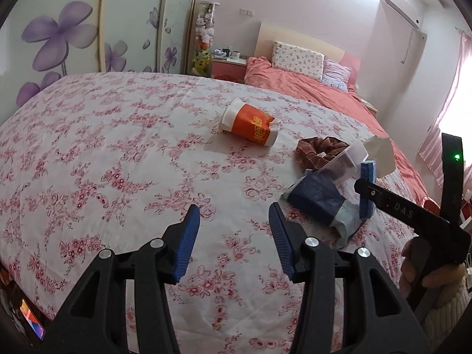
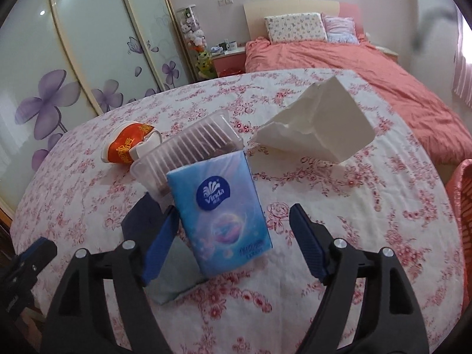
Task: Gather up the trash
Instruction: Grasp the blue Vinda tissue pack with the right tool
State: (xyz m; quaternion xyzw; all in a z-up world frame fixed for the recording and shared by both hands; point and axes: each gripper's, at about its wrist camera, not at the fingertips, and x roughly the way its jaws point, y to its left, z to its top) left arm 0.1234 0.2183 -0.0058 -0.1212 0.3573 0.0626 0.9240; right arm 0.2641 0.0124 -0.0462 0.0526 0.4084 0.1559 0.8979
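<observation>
I worked over a bed (image 1: 103,153) with a pink-flowered white cover. On it lay a crushed orange paper cup (image 1: 250,125) on its side, a brown scrunchie (image 1: 320,150), a clear plastic tray (image 2: 188,147), a blue tissue pack (image 2: 221,212) propped beside the tray, and a white tissue (image 2: 321,121).

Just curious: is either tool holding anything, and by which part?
Nothing held. Left gripper gapes empty; right gripper fingers stand wide around the tissue pack, unclamped.
</observation>
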